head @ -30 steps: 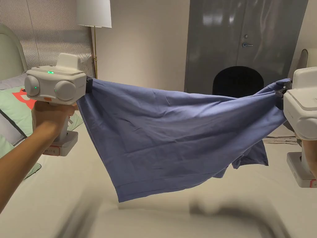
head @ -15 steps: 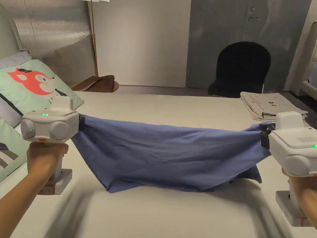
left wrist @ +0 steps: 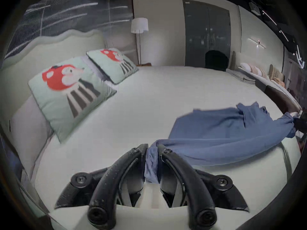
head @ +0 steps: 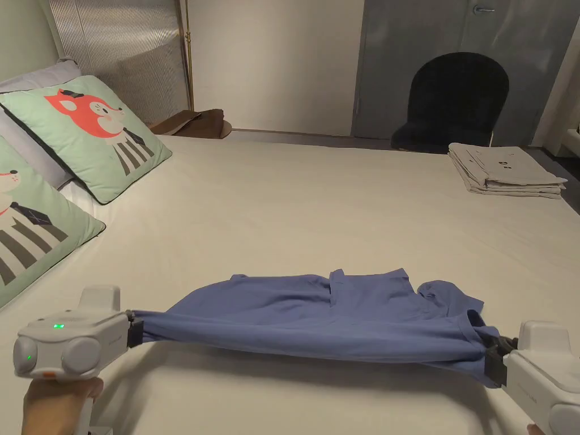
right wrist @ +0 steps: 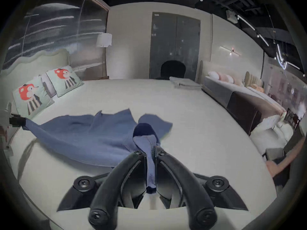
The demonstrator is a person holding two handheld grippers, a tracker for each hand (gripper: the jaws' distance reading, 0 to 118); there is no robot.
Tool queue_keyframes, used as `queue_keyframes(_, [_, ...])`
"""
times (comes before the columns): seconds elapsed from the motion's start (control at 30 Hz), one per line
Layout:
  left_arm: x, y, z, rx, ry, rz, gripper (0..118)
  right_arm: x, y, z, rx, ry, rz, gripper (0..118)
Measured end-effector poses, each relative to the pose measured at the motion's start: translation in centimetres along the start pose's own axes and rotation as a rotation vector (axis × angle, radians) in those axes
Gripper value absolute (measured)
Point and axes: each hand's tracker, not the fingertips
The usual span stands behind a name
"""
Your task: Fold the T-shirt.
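A blue T-shirt [head: 317, 317] lies partly spread on a wide, pale bed [head: 317, 204], near the person's edge of it. Its far part rests flat on the sheet, with a small notch of collar or hem showing at the far edge. Its near edge is lifted just off the bed and stretched in a taut line from left to right between two handheld tools.

The left gripper [left wrist: 152, 148] has its fingers [left wrist: 135, 152] closed on a bunched corner of the blue cloth; a wad of fabric sits pinched between them. The right gripper [right wrist: 150, 151] has its fingers [right wrist: 163, 154] likewise closed on a narrow fold of the shirt, a stitched seam running down between them.

The cloth looks thin, soft and light. It sags between the two grips and wrinkles freely, so it should drape and slide on the smooth sheet, not hold a shape. It is not fragile, though a bunched pinch like these may slip or let hidden layers drag. For a clean fold, the best holds are likely at seamed corners, at the hem or shoulders, where the doubled fabric gives the fingers more to bite.

At the left of the bed sit two green pillows [head: 105, 133] printed with a red fox. A stack of folded pale clothes [head: 504, 170] rests at the far right corner, with a dark chair [head: 453, 102] beyond it.
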Motion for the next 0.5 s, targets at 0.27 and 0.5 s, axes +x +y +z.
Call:
queue_keyframes(0.27, [-2.3,-8.0,5.7,-0.072,-0.019,0.041,8,0.6,-6.7,7.3,-0.08,0.018,-0.063,6])
queue_keyframes(0.5, [-3.7,-13.4,8.6,-0.166,-0.026,0.06,8,1.2,-12.6,11.3,-0.194,0.004,-0.084,6])
